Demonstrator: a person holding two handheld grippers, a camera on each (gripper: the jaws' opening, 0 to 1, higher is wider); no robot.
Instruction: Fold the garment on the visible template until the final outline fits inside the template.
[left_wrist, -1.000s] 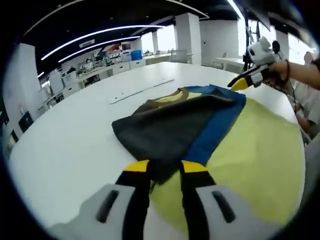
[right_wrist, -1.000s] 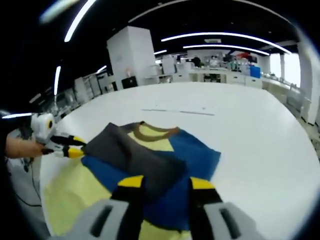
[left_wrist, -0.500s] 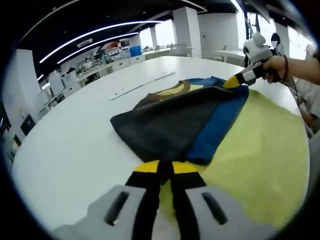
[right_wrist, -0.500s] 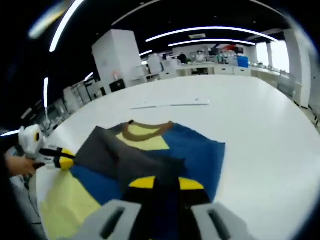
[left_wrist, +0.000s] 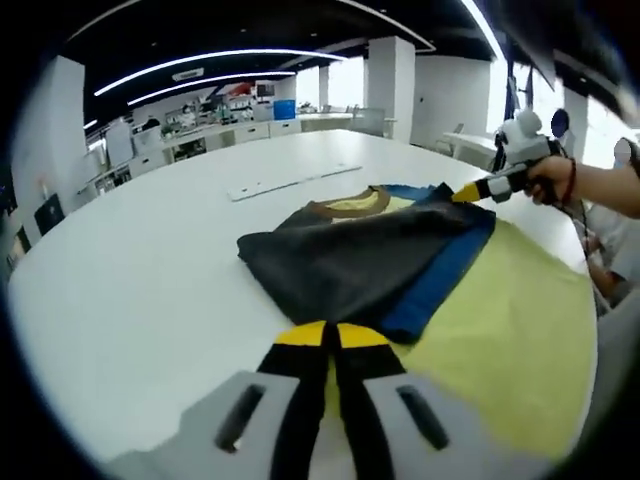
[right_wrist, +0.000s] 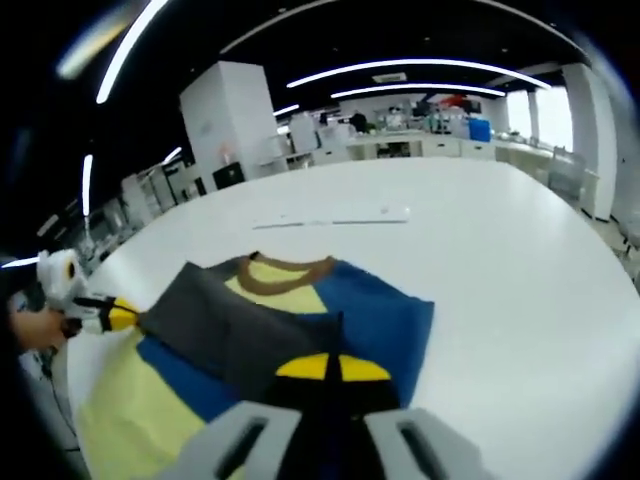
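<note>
White tabletop is spreading out around us in a large open lab, with benches and long ceiling lights running behind, and a thin pale strip is lying on it beyond the garment. We are working on a colour-block shirt in grey, blue and yellow with a brown collar, partly folded and lying over the yellow-green template, a grey panel turned back across the blue. Our left gripper is showing its jaws pressed together at the near edge of the dark cloth; whether any fabric is pinched between them we cannot tell for certain, though the hem is sitting right at the tips. Our right gripper is likewise clamped shut at the near grey-blue edge in the right gripper view, and from the left gripper view its yellow tip is touching the far corner of the fold. We are judging the risks this way: if the two grips are pulling unevenly, the fold could skew and hang past the template edge; a thin pinch could slip and let the layer flop back; dragging could bunch the cloth or shift the whole shirt off the sheet. No brand, label or legible writing is showing anywhere on shirt, template or table.
</note>
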